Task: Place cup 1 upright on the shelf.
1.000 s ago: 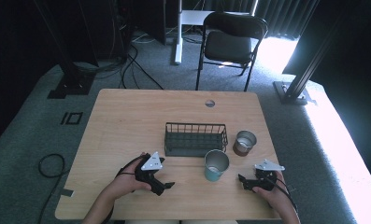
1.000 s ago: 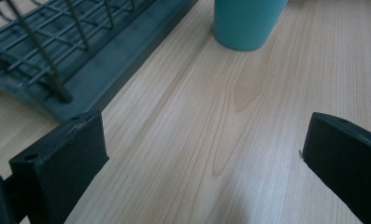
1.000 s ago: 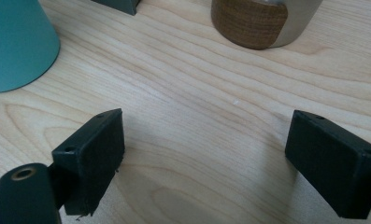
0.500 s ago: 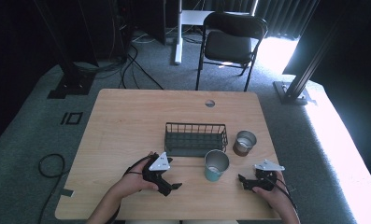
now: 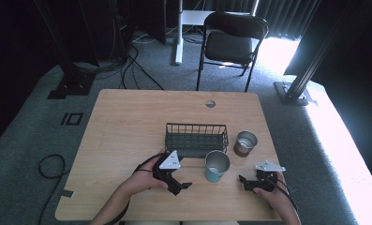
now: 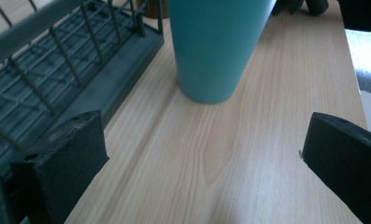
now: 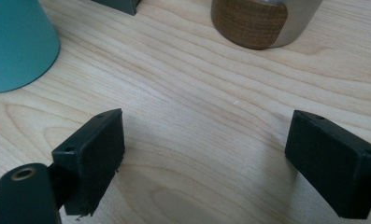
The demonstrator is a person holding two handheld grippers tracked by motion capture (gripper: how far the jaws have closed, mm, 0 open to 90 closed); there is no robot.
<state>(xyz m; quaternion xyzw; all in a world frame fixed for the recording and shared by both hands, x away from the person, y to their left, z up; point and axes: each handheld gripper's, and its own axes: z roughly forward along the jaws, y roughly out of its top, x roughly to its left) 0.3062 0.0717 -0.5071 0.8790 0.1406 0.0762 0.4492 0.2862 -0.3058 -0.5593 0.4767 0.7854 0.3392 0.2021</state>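
Reach step: left gripper, jaws spread, faces the teal cup; next needs closing in around it; right gripper spread, idle.

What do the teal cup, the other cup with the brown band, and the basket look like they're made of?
Teal cup: probably metal, with a smooth matte teal outside and a shiny silvery inside. Second cup: bare brushed metal by its grey sheen, with a band that looks like cork or woven fibre. Basket: thin wire rods, coated dark and matte.

overhead view, two close views share teal cup
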